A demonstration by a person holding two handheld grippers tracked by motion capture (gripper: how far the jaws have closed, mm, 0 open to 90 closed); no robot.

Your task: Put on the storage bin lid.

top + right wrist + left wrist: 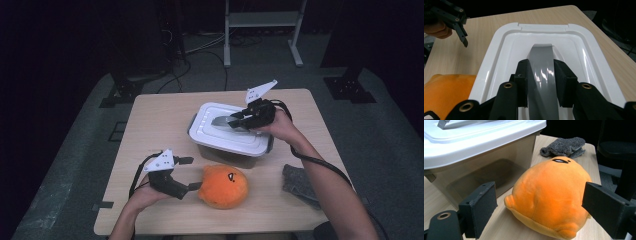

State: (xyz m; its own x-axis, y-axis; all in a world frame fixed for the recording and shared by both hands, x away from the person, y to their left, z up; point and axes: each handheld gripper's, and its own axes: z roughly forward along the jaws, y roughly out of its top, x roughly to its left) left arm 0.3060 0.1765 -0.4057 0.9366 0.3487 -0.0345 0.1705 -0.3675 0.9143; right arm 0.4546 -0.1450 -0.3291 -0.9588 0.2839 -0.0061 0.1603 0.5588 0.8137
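A brown see-through box with a white lid (227, 137) stands mid-table. My right gripper (235, 120) lies over the lid and is shut on its grey handle (541, 62), one pad pressing each side. An orange plush (225, 186) with a small drawn face rests on the table in front of the box. My left gripper (192, 174) is at the plush's left side with its jaws open wide. In the left gripper view the plush (549, 195) sits just past the two black pads (480, 207), which do not press on it. The box wall (486, 167) stands to the left.
A crumpled grey cloth (299, 182) lies near the table's right front edge, seen behind the plush as the cloth (564, 146) in the left gripper view. The wooden table (160, 120) has bare room on its left half. Dark floor, cables and stands surround it.
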